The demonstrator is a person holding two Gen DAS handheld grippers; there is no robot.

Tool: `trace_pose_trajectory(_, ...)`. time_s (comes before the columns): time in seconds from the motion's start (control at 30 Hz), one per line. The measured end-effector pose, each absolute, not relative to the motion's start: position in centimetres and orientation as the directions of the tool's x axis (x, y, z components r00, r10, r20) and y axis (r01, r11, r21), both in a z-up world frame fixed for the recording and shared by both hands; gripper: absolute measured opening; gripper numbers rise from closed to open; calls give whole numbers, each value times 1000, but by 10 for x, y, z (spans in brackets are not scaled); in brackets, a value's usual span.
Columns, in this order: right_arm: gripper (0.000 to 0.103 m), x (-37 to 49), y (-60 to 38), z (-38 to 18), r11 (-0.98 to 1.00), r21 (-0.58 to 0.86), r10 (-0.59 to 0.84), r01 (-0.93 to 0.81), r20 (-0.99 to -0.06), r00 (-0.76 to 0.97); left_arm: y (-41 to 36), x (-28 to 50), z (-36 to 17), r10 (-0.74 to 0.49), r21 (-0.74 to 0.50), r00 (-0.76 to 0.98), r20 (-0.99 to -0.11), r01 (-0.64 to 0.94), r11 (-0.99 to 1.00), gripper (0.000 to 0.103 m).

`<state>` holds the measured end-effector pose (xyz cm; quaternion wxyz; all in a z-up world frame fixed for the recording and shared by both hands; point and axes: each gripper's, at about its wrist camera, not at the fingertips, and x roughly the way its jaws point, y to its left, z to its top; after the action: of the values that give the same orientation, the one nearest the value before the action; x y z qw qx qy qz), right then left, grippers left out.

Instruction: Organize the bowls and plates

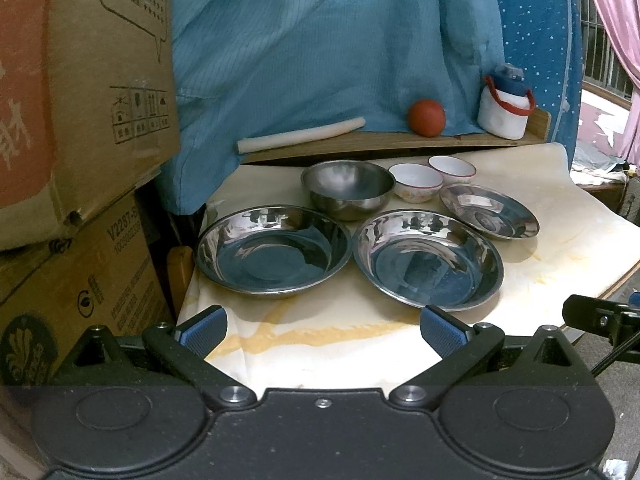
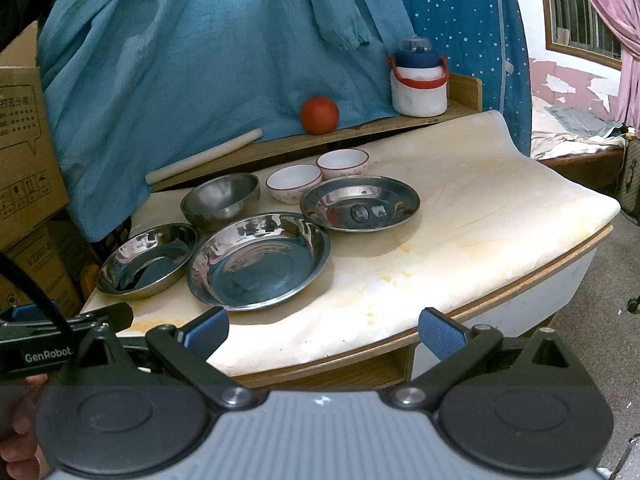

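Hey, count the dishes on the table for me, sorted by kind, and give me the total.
Steel plates: 3
Steel bowl: 1
White bowls: 2
Total: 6

Ahead of the blue-padded jaws, three shiny silver plates and a dull steel bowl sit on a cream tabletop streaked yellow. Beyond them: two white bowls rimmed red, an orange-red ball, a white bottle with red strap, plain blue cloth.
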<state>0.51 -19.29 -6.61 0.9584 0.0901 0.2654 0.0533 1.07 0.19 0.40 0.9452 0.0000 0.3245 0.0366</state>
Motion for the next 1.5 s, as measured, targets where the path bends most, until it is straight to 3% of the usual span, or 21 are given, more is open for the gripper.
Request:
trace_pose_trajectory(0.47, 103, 54, -213, -53, 978, 170, 195, -123, -519, 832, -16, 58, 12, 126, 15, 739, -662, -155, 988, 102)
trace_pose_trajectory(1.0, 103, 164, -237, -36, 915, 106, 383, -390, -533, 754, -24, 105, 12, 297, -14, 610, -735, -451, 893, 102)
trace_pose_trajectory(1.5, 103, 209, -194, -32, 838, 81, 488, -539, -553, 676, 22, 136, -5, 278, -64, 504, -818, -560, 826, 102)
